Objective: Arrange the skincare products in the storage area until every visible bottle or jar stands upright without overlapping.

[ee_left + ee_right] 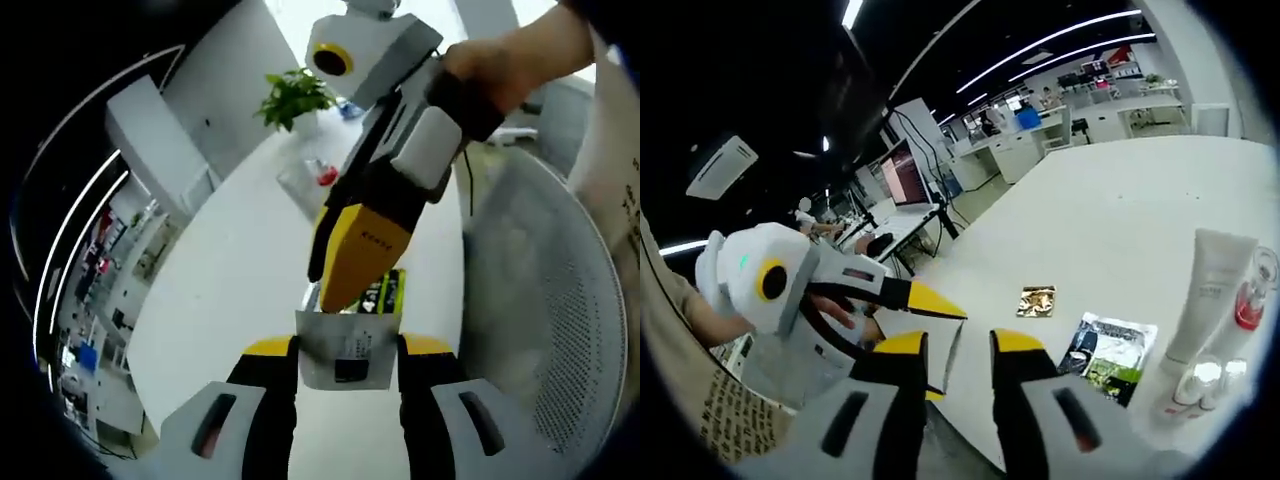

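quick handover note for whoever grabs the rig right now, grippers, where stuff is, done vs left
Left hand-held gripper: shut on a white sachet, held above the white table.
Right hand-held gripper: jaws apart, holding nothing, close beside the left one.
On the table: white tube and red-capped bottle upright at the right, small bottles in front of them; dark sachet and gold packet lying flat.
Done: bottles stand.
Left: probably placing the held sachet without overlap.
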Available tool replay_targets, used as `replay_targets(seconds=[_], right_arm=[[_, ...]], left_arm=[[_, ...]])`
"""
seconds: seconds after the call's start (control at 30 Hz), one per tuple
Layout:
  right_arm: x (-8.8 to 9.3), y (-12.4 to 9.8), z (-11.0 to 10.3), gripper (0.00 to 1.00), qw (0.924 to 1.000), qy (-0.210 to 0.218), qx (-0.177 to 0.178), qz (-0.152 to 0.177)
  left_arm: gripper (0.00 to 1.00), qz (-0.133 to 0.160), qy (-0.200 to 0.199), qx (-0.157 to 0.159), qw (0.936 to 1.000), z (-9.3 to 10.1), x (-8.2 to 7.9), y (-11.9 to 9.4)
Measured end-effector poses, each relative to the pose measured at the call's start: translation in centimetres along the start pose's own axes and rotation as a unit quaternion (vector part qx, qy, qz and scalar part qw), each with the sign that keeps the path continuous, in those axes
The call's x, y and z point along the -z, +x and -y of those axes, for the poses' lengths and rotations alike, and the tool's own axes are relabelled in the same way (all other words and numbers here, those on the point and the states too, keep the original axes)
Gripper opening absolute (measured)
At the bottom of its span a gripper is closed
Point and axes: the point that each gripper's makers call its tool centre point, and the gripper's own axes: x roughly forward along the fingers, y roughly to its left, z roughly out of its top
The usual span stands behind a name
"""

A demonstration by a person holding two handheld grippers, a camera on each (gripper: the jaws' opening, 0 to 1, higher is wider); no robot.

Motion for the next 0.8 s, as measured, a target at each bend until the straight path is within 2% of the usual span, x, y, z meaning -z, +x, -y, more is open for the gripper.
replay_targets(seconds=[0.47,0.63,0.8], right_arm=[[1.2,1.0,0.0,0.12,0.9991,0.025,0.004,-0.034],[1.2,1.0,0.1,0.04,0.9987,0.041,0.001,-0.031],[1.4,0.9,0.2,0.01,0.9986,0.042,0.006,-0.031]], left_arm=[[0.36,0.001,0.022,0.003,0.9998,0.7,-1.2,0.0],[0.36,-0.001,0.022,0.006,0.9997,0.9,-1.1,-0.1],[0.36,0.001,0.021,0.008,0.9997,1.1,-1.0,-0.1]])
